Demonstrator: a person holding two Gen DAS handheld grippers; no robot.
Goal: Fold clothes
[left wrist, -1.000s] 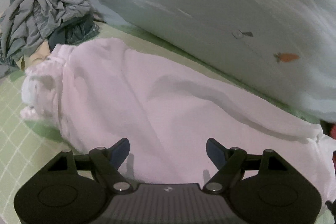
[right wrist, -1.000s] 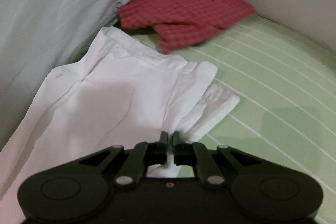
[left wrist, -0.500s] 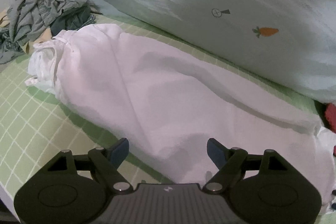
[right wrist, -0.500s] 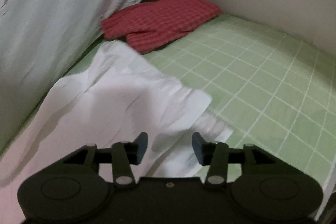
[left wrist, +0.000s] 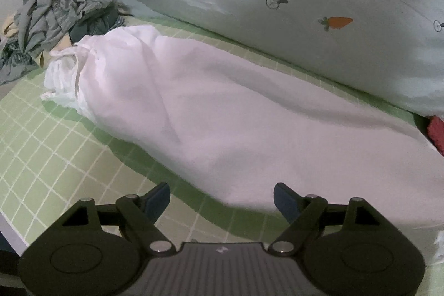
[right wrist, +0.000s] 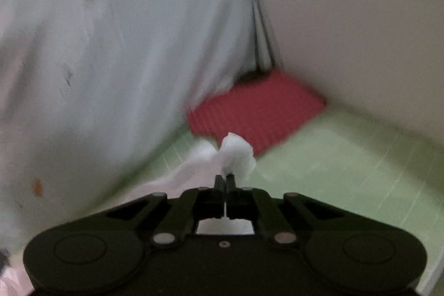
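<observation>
A long white garment (left wrist: 222,113) lies stretched across the green checked bed sheet (left wrist: 41,157), its bunched end at the left. My left gripper (left wrist: 222,197) hovers open over the garment's near edge, nothing between its fingers. In the right wrist view my right gripper (right wrist: 225,179) is shut on a pinched tuft of the white garment (right wrist: 237,153), which is lifted off the sheet and trails down to the left. The view is blurred by motion.
A pale blue quilt with carrot prints (left wrist: 305,4) runs along the far side. A heap of grey and dark clothes (left wrist: 55,13) sits at the far left. A folded red towel (right wrist: 255,110) lies in the corner by the wall (right wrist: 360,18).
My right gripper let go, opened, then shut again on the garment's corner and lifted it. My left gripper drew back toward the garment's near edge, staying open.
</observation>
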